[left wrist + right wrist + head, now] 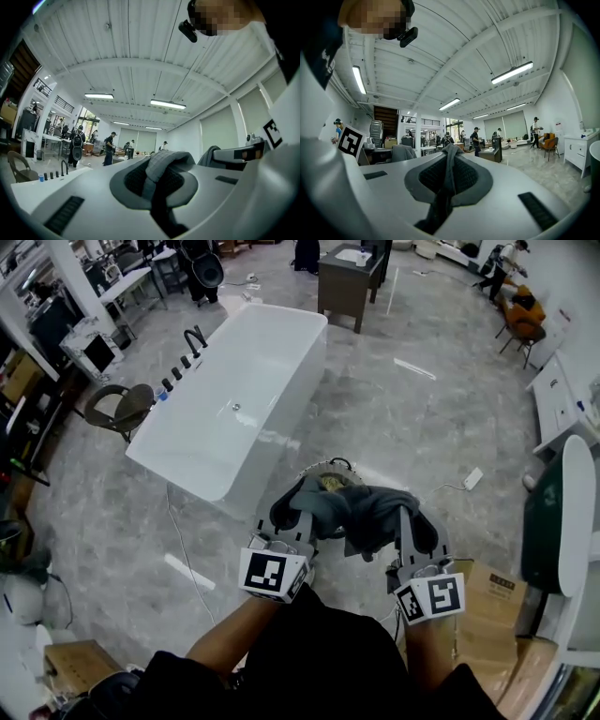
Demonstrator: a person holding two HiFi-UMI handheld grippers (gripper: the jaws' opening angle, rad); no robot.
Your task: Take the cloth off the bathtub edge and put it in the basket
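In the head view a dark grey cloth [361,512] hangs bunched between my two grippers, well off the white bathtub [234,399] at upper left. My left gripper [296,502] is shut on the cloth's left end, and my right gripper [411,519] is shut on its right end. Just beyond the cloth shows the rim of a basket [328,466], mostly hidden by it. The left gripper view has a fold of cloth [161,164] pinched in the left gripper [157,190]. In the right gripper view a thin fold of cloth [449,161] is pinched in the right gripper [446,185].
A cardboard box [487,610] sits on the floor at my right. A brown chair [120,409] stands left of the tub, and a dark vanity cabinet [349,282] behind it. A cable [178,540] trails on the grey floor. White furniture [562,399] lines the right side.
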